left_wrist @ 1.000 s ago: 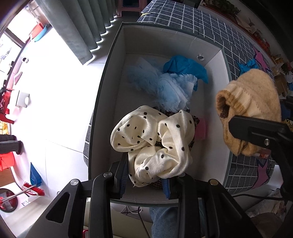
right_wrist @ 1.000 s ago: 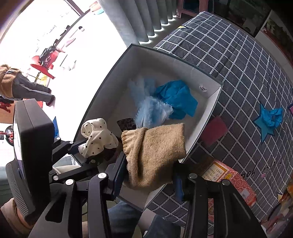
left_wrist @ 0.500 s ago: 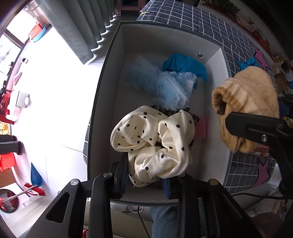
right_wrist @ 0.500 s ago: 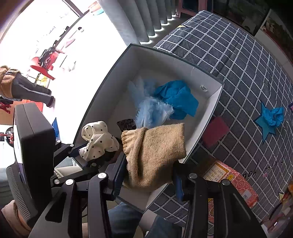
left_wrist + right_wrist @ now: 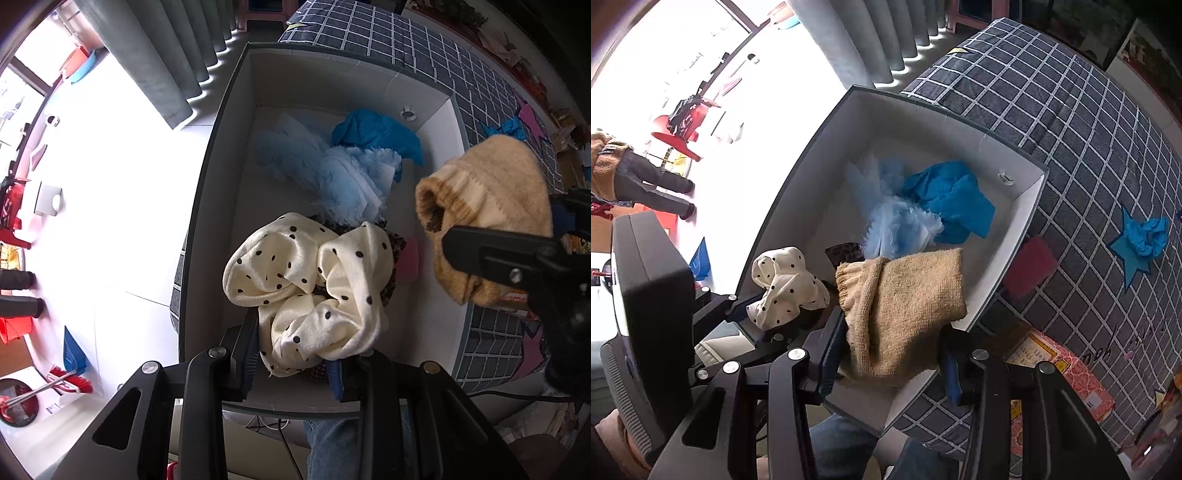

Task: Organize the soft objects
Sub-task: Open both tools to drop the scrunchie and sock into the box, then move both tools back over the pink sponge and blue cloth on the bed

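Observation:
My left gripper (image 5: 295, 354) is shut on a cream cloth with black dots (image 5: 314, 280), held above the near end of a white-lined storage box (image 5: 207, 206). My right gripper (image 5: 890, 354) is shut on a tan knitted sock (image 5: 905, 306), hanging over the box's near right wall (image 5: 1008, 266). The same sock (image 5: 487, 206) shows at the right in the left wrist view. Inside the box lie a pale blue fluffy piece (image 5: 332, 173) and a bright blue cloth (image 5: 376, 133). A dark patterned cloth (image 5: 846, 253) lies under the dotted one.
The box stands on a dark grid-patterned cover (image 5: 1089, 122). On the cover lie a crumpled blue cloth (image 5: 1148, 236) on a blue star, a dark red pad (image 5: 1028, 266) and an orange printed box (image 5: 1067, 369). A person (image 5: 635, 177) stands on the bright floor at the left.
The tan sock has shifted slightly left toward the box in the left wrist view. Otherwise both grippers keep their hold and place.

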The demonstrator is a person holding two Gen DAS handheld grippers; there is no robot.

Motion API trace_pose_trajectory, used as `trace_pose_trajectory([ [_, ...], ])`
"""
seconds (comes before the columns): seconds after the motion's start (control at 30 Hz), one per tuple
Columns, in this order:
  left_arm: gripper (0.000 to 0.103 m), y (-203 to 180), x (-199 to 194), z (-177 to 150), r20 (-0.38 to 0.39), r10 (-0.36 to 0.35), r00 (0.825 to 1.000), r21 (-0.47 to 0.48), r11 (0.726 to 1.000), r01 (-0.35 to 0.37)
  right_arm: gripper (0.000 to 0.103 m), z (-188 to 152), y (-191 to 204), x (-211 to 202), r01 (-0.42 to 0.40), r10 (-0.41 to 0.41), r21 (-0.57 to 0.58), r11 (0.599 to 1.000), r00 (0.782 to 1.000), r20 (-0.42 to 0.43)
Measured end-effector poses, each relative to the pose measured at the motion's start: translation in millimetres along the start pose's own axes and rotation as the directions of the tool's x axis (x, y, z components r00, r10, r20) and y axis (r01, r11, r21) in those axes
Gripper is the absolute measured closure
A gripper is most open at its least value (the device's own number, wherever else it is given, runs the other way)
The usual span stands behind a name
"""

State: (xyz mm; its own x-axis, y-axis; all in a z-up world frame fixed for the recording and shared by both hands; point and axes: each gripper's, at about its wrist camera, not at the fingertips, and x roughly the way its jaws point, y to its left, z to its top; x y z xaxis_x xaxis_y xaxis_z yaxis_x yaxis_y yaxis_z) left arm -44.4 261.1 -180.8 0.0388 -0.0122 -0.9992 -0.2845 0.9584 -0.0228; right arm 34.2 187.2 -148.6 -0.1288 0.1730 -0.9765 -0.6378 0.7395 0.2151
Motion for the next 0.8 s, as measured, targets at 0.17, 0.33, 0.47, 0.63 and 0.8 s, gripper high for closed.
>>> trace_pose_trajectory([
  [0.17, 0.043, -1, -4, -5, 0.012, 0.027, 1.0, 0.012, 1.0, -0.028, 0.053, 2, 2, 1, -0.001, 0.0, -0.015, 1.0, 1.0, -0.007],
  [0.33, 0.024, 5, -5, -9, -0.004, 0.032, 0.999, 0.001, 0.999, -0.032, 0.028, 2, -1, -3, -0.017, 0.017, -0.008, 1.0, 1.0, 0.008],
  [0.47, 0.013, 11, -5, -11, -0.002, 0.004, 1.0, -0.024, 1.0, -0.004, 0.0, 3, -9, -10, -0.024, 0.024, 0.014, 1.0, 0.999, 0.025],
  [0.63, 0.0, 12, -13, -8, 0.041, -0.083, 0.996, -0.051, 0.995, 0.085, 0.0, 2, -29, -30, -0.089, 0.085, 0.083, 0.993, 0.995, 0.047],
  [0.8, 0.0, 3, -45, 12, 0.149, -0.248, 0.957, -0.062, 0.964, 0.26, 0.0, -2, -76, -77, -0.133, 0.109, 0.183, 0.974, 0.985, 0.134],
])
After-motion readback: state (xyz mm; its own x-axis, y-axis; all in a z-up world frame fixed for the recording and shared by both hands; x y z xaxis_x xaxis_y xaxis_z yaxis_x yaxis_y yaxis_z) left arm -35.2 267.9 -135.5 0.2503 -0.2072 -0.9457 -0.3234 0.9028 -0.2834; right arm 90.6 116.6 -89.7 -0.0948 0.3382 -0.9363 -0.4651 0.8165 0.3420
